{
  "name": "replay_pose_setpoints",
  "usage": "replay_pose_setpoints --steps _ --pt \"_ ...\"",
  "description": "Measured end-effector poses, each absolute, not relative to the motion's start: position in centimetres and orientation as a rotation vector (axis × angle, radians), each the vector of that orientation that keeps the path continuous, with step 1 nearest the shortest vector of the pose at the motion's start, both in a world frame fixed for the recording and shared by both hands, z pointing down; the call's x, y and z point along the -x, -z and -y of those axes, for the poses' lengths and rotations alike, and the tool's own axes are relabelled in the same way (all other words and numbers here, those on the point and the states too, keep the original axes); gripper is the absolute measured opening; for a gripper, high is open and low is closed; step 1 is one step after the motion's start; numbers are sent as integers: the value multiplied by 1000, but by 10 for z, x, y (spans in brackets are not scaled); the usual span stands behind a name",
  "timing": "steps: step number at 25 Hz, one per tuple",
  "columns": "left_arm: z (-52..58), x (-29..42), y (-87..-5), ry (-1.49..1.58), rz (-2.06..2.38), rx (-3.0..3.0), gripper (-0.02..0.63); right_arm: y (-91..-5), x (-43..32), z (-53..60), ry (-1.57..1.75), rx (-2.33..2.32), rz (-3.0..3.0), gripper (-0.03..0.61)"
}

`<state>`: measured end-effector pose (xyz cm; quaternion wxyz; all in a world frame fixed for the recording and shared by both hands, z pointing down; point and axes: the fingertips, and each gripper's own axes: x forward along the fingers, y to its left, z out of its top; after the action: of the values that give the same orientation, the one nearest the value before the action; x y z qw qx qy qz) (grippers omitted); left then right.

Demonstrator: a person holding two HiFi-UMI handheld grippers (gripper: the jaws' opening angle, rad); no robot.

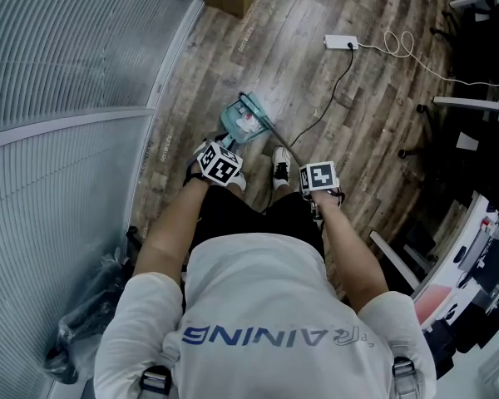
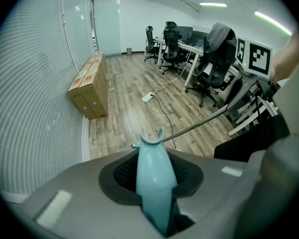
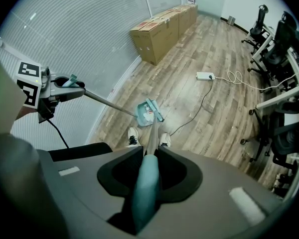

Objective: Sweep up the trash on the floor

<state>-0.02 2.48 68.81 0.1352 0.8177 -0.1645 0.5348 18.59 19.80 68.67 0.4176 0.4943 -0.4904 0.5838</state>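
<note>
Trash [image 1: 247,126] is lying in the dustpan [image 1: 231,120] on the floor, straight ahead of our shoes; we are clamping the dustpan handle [image 2: 152,163] in the left hand-held gripper [image 2: 154,203] and the broom handle [image 3: 147,178] in the right hand-held gripper [image 3: 145,203]; both poles are slanting forward and down.

The only readable print is on the back of the white shirt [image 1: 266,302]: blue capitals near its lower hem, seen upside down, spell "AINING", with fainter letters ahead of them too pale to make out. The cardboard boxes [image 3: 162,28] by the wall carry red labels too small to read. One marker cube [image 1: 221,164] and the other cube [image 1: 318,175] show only black-and-white square patterns, no letters or numbers.
</note>
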Motion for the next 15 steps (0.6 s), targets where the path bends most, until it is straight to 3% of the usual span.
replay_pose_setpoints --steps 15 --pt "-27 -1 -688 -1552 478 -2364 97 -680 -240 -194 -1490 -1376 1181 107"
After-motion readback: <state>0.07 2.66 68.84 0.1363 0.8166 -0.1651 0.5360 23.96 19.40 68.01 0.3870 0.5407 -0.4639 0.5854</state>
